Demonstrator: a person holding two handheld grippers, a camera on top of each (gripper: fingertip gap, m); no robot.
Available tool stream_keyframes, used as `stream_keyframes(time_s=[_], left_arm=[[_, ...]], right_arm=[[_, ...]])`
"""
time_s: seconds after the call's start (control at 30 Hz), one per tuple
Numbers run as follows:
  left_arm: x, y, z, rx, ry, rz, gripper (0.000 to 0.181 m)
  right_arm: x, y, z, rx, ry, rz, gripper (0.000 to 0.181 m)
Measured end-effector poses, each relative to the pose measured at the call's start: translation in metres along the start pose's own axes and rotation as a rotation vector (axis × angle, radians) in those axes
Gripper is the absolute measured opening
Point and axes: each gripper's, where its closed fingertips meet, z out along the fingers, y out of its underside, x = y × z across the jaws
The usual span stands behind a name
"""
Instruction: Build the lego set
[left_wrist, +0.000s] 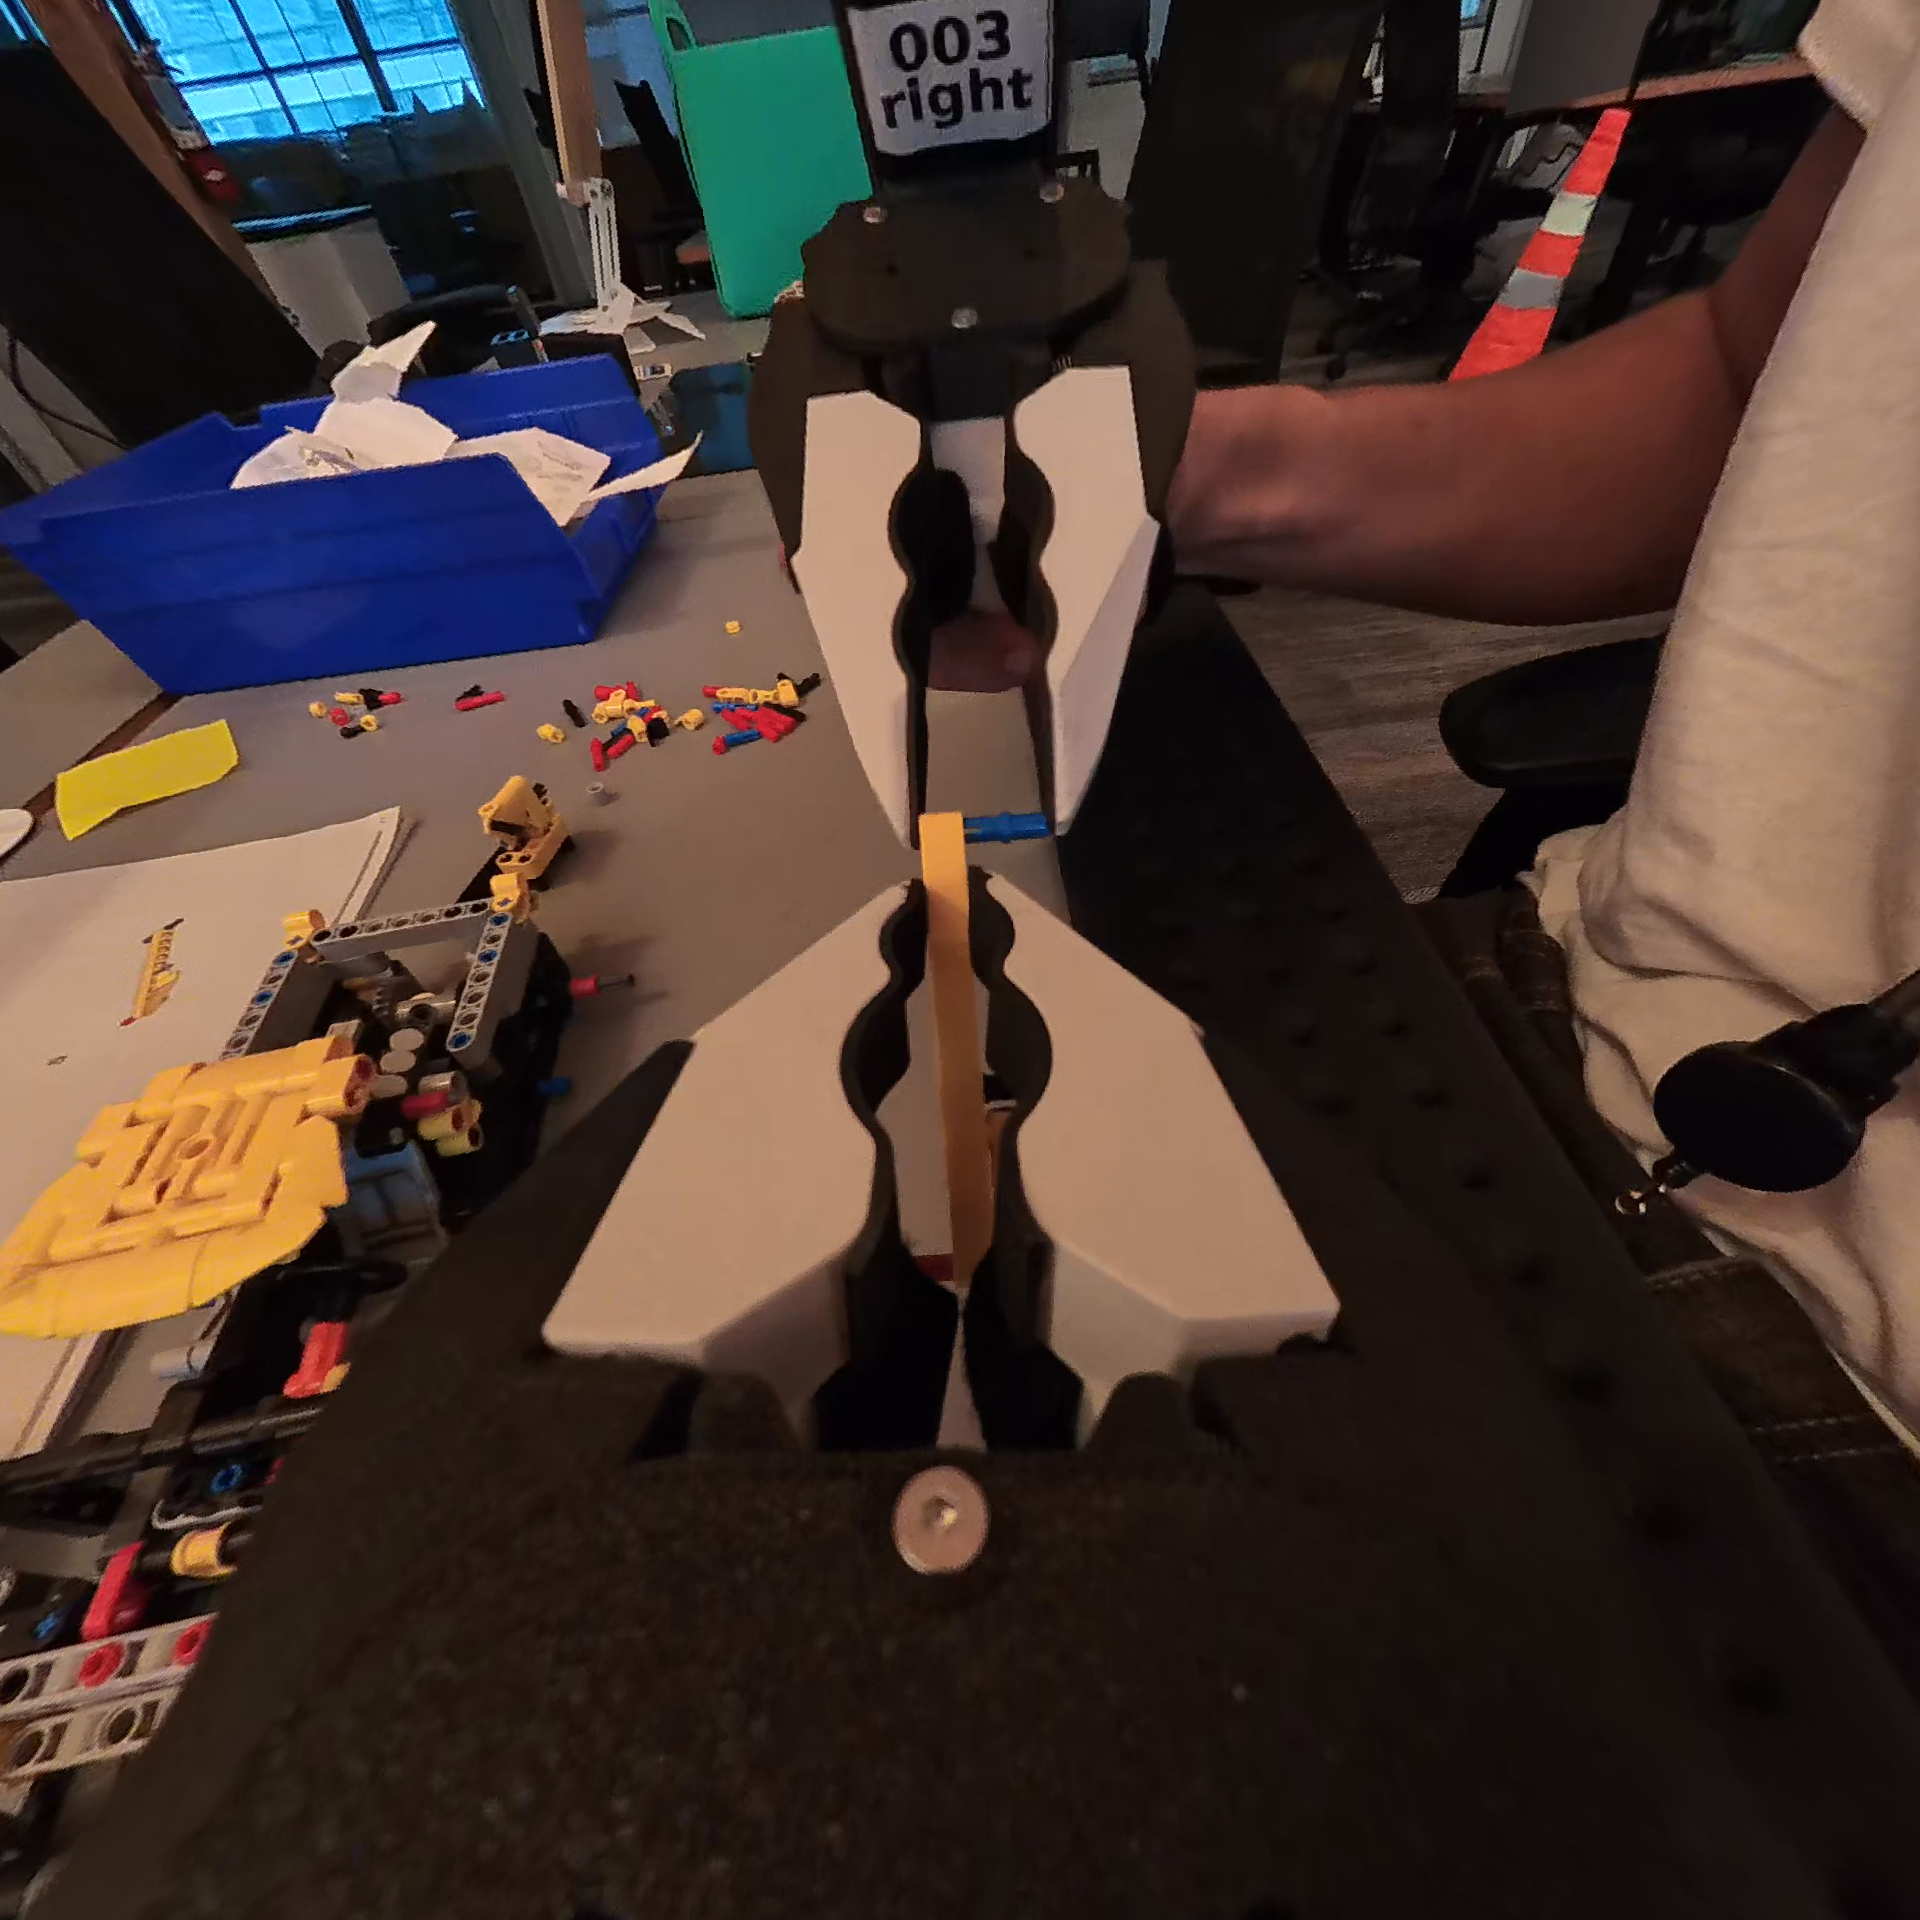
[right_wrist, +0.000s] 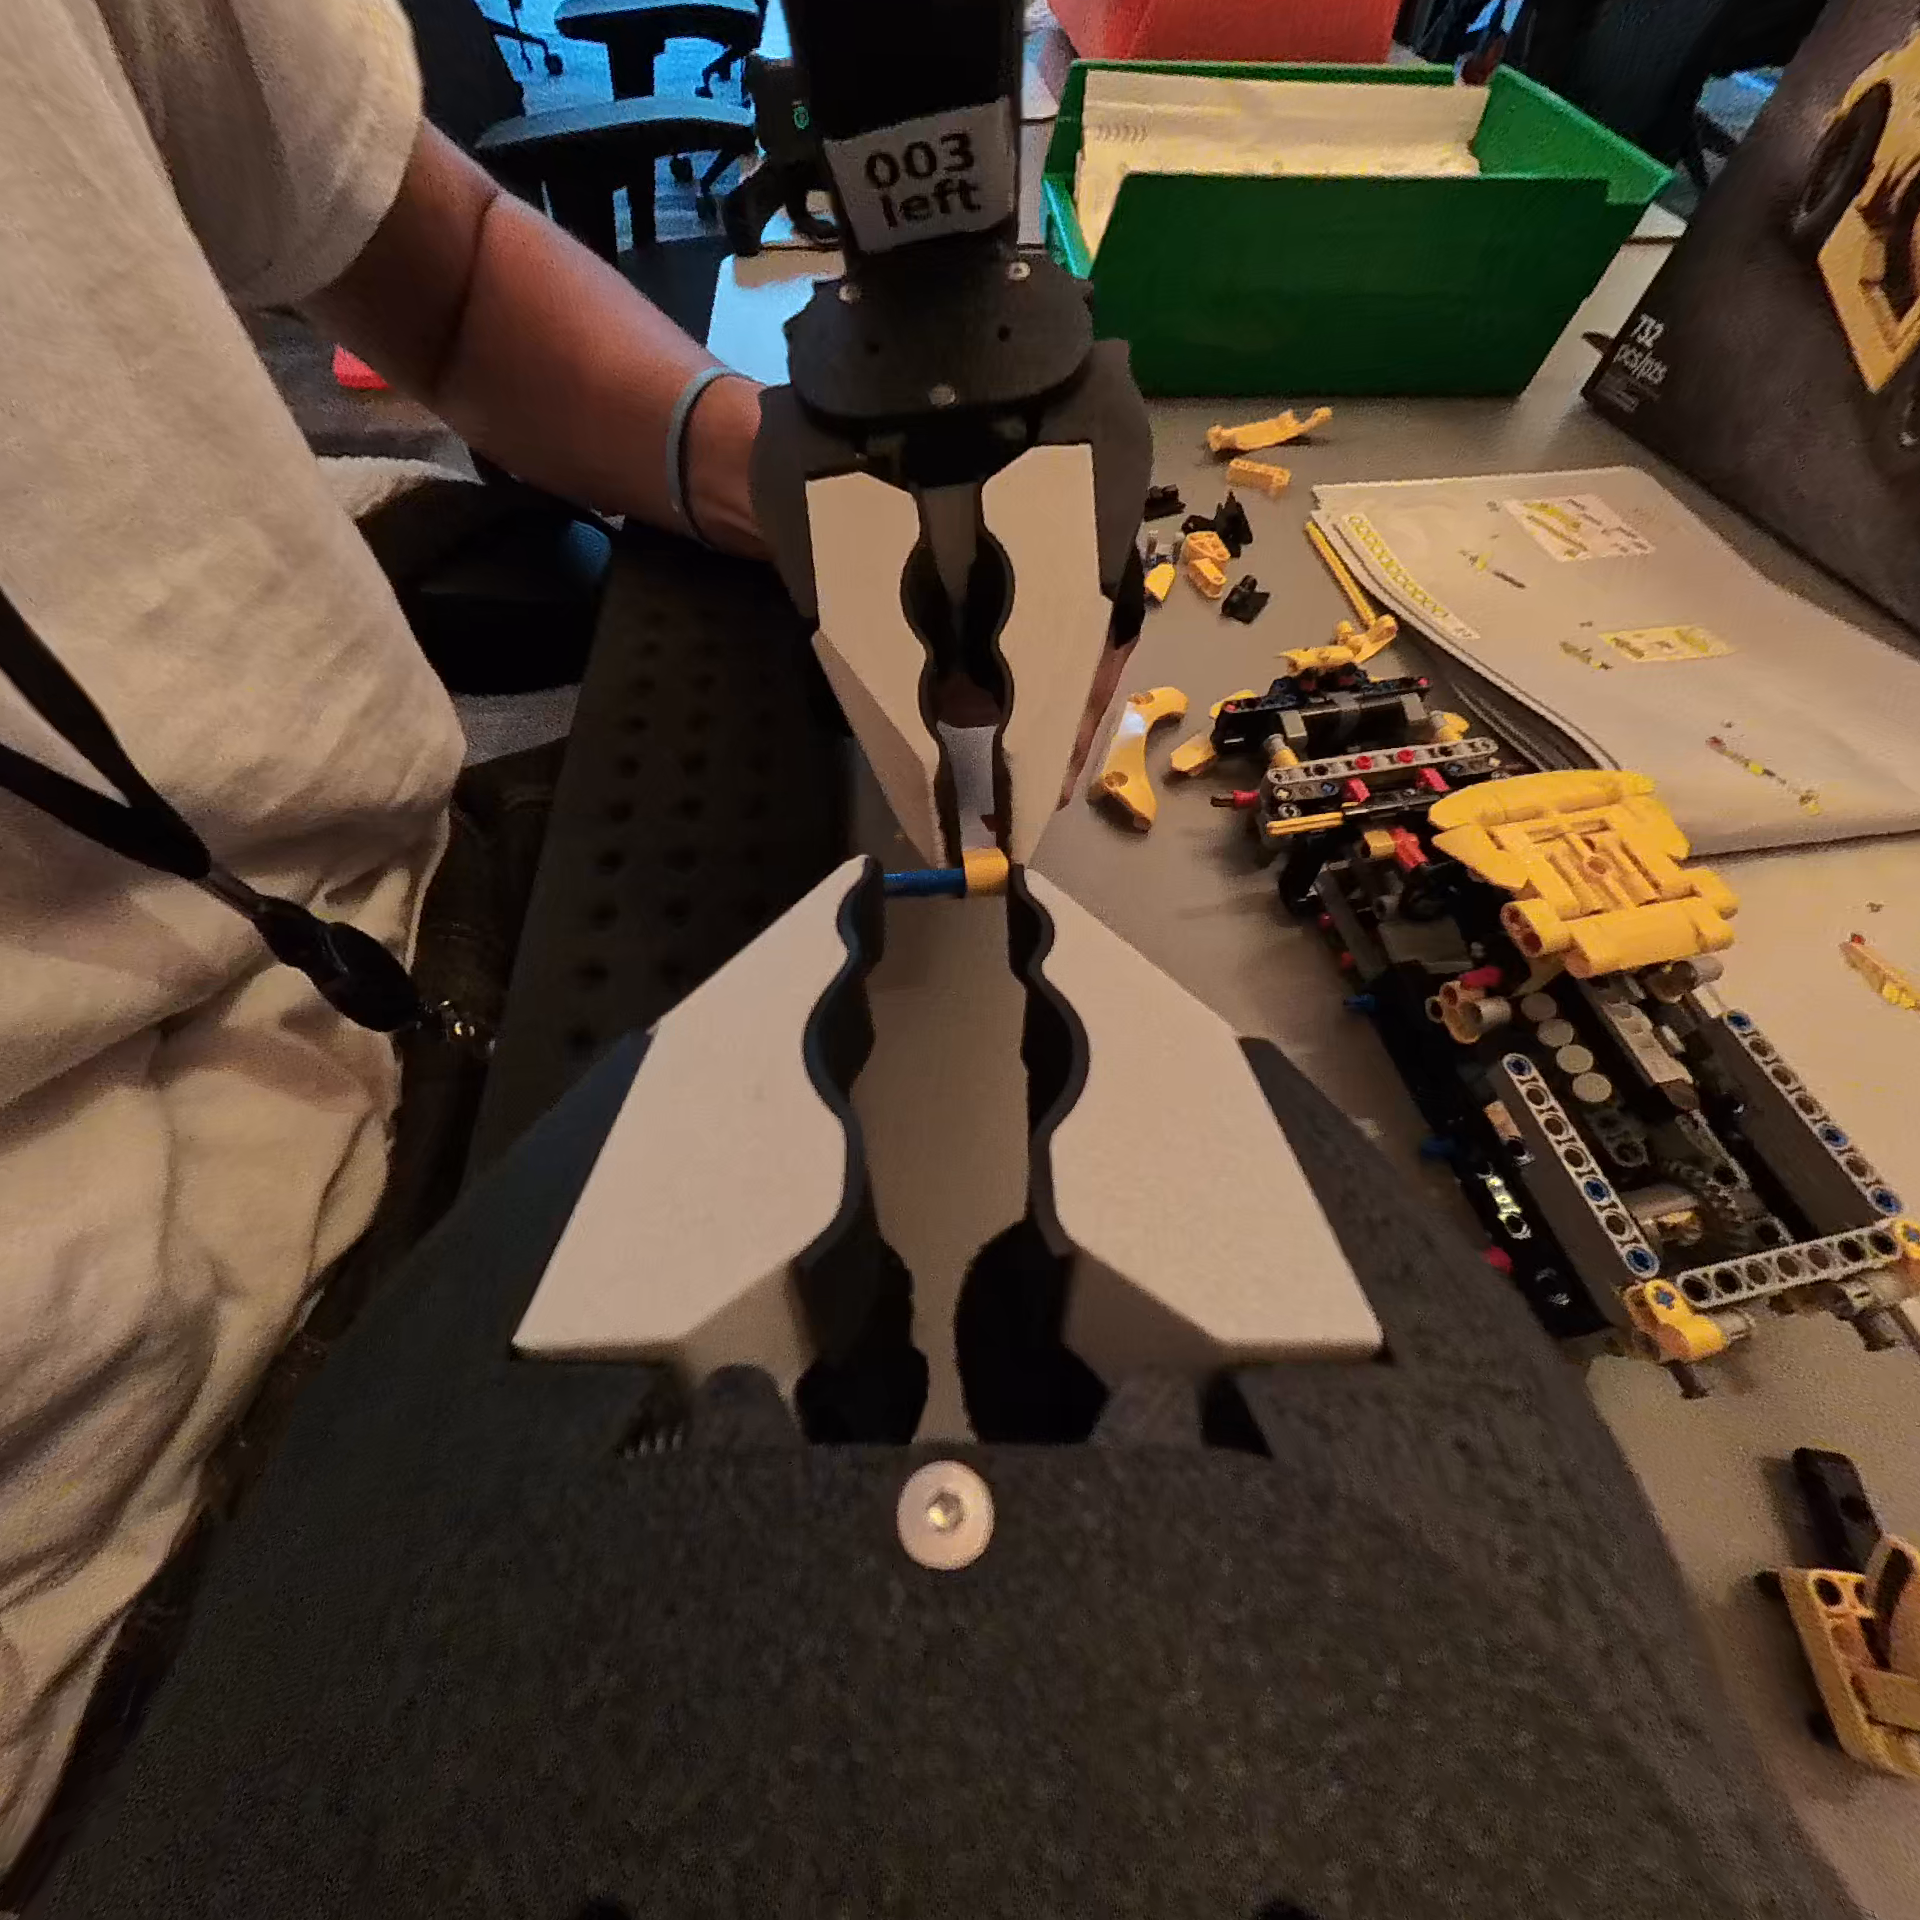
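- Yellow beam (left_wrist: 954, 1049) sits clamped between the narrowed fingers of the left gripper (left_wrist: 948, 894), standing on edge along the finger gap, its far end poking just past the tips.
- Blue pin (left_wrist: 1004, 826) sticks out sideways from that far end; the right wrist view shows the same pin (right_wrist: 921, 882) plugged into the yellow beam end (right_wrist: 983, 871).
- Right gripper (right_wrist: 940, 878) meets the left one tip to tip, its fingers moderately apart; the pin's free end lies at the tip of one finger and the beam end lies near the other. I cannot tell whether the fingers actually press on them.
- Both grippers hover over the near edge of the grey table (left_wrist: 727, 852), beside a black perforated board (right_wrist: 665, 790).
- Person in a pale shirt (right_wrist: 208, 675) sits close by, forearms reaching to both tools.
- Half-built model (right_wrist: 1538, 997), a black and grey frame with a yellow panel on top, lies on the table well to the side of the grippers, partly on the open manual (right_wrist: 1621, 623).
- Loose red, yellow, blue and black parts (left_wrist: 665, 717) are scattered farther out.
- Blue bin (left_wrist: 343, 540) holding crumpled paper stands beyond them; a green bin (right_wrist: 1340, 270) and a dark box (right_wrist: 1766, 312) stand at the opposite end.
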Motion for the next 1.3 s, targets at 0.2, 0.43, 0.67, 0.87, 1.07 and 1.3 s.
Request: stream_keyframes(time_s=[0.2,0.43,0.67,0.87,1.07,1.3], left_arm=[[0.000,0.004,0.002,-0.039,-0.028,0.044,0.007],[-0.010,0.005,-0.003,-0.053,-0.072,0.057,0.008],[-0.008,0.006,-0.002,-0.055,-0.057,0.046,0.007],[-0.005,0.006,0.000,-0.059,-0.051,0.040,0.007],[-0.001,0.005,0.003,-0.069,-0.052,0.056,0.007],[-0.011,0.001,0.001,-0.034,-0.019,-0.098,0.008]], right_arm=[[0.000,0.003,0.001,-0.006,-0.010,-0.034,0.023],[0.012,-0.001,0.003,0.016,0.094,-0.077,0.026],[0.008,0.001,0.003,0.002,0.066,-0.071,0.023],[0.008,0.002,0.002,-0.007,0.079,-0.074,0.021],[0.008,0.005,-0.001,-0.007,0.069,-0.060,0.014],[0.017,-0.001,-0.003,0.137,0.075,0.064,0.014]])
